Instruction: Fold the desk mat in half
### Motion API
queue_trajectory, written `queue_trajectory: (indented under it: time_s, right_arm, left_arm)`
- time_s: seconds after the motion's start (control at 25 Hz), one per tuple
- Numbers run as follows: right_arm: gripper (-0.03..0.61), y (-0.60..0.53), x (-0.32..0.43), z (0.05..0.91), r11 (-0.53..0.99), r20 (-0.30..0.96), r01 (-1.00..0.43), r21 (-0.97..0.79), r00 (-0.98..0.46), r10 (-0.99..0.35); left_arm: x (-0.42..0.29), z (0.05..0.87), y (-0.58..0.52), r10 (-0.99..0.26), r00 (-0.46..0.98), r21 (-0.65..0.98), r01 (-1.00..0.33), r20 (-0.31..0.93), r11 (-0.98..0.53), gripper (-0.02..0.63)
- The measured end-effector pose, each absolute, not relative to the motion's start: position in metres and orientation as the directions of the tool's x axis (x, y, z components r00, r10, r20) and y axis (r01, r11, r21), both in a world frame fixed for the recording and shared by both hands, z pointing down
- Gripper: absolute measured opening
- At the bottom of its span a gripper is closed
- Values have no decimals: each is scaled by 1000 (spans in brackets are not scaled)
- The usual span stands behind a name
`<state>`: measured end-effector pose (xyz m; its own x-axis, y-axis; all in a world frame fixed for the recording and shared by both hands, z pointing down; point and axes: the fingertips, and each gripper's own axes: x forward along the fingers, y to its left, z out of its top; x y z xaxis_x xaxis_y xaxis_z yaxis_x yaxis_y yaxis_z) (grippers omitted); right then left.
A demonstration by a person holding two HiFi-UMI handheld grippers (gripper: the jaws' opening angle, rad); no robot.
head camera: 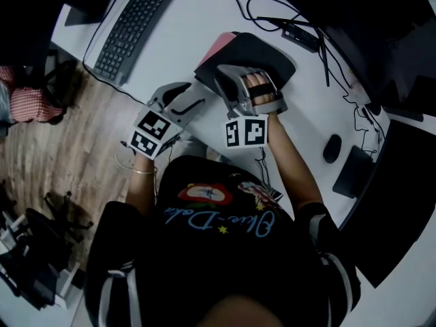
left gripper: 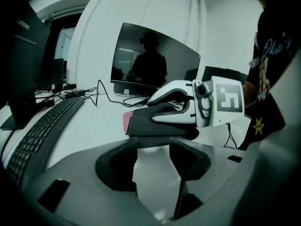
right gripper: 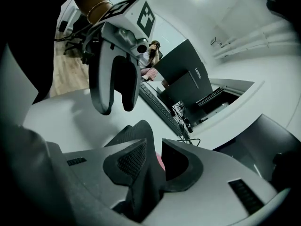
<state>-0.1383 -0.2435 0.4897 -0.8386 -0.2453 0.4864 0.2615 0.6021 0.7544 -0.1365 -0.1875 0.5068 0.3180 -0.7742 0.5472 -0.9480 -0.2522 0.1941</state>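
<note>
**A:** Where's the black desk mat with the pink underside (head camera: 274, 54)?

**B:** Just right of the long black keyboard (head camera: 133, 26), and it looks doubled over. The right gripper (right gripper: 153, 147) is part open with a ridge of mat loose between its jaws. The left gripper (left gripper: 154, 147), nearer the keyboard, gapes empty.

**A:** Finishing?

**B:** I'd align the edges, then press the crease. Only the right gripper view shows that slack; in the head view, the hand hides it.

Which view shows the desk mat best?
Head view: the desk mat lies folded, with most of its outline visible around the right gripper resting on it. The left gripper view shows it edge-on, layers stacked. The right gripper view shows only a ridge of it between the tongs.
</note>
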Motion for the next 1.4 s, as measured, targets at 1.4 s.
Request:
queue_trajectory:
  time_s: [1.4]
  right_arm:
    - [-2,-287,142,336,766,117,-630,-129,-777,-619]
  left_arm:
    - [45,346,-236,-833,545,240,-824,89,-514,15]
